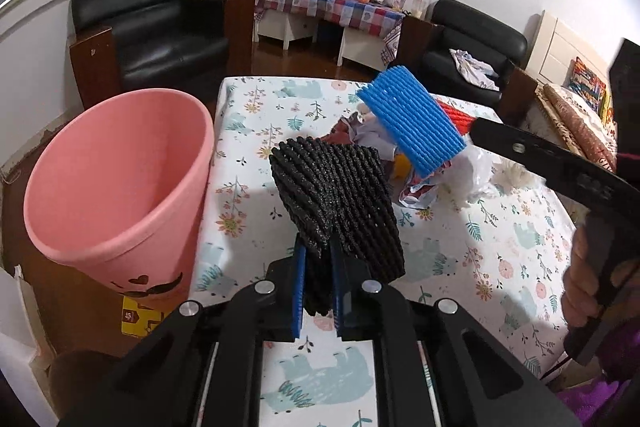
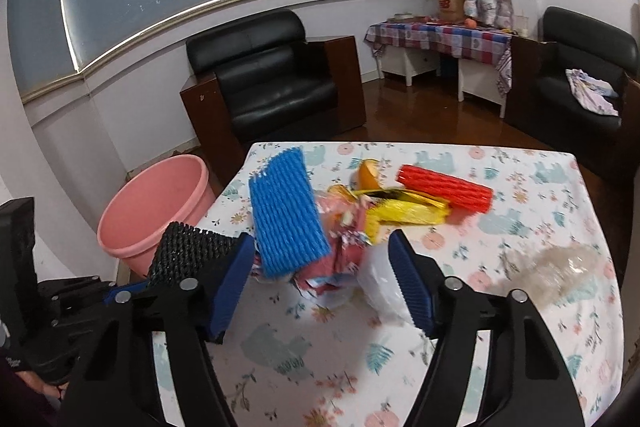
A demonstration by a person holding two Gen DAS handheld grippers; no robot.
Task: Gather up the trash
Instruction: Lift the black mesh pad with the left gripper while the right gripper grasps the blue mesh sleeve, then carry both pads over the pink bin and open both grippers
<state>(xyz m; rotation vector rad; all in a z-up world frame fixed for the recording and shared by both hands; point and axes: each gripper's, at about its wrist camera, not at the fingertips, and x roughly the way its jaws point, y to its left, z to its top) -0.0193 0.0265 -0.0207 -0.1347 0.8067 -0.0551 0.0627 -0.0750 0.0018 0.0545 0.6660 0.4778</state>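
My left gripper [image 1: 319, 263] is shut on a black foam net sleeve [image 1: 340, 195] and holds it above the table, right of the pink bin [image 1: 116, 187]. That sleeve also shows in the right wrist view [image 2: 188, 251], near the bin [image 2: 156, 207]. My right gripper [image 2: 320, 259] is open over the trash pile, with a blue foam net sleeve [image 2: 286, 219] and crumpled wrappers [image 2: 340, 259] between its fingers. In the left wrist view the blue sleeve [image 1: 412, 119] stands tilted on the pile. A red foam sleeve [image 2: 444, 193] and a yellow wrapper [image 2: 400, 213] lie behind.
The table has a floral cloth [image 2: 500, 239]. A clear plastic bag [image 2: 560, 271] lies at its right, a white bag [image 2: 380, 287] near my right finger. Black armchairs [image 2: 272, 83] and a side table with checked cloth [image 2: 440, 35] stand behind.
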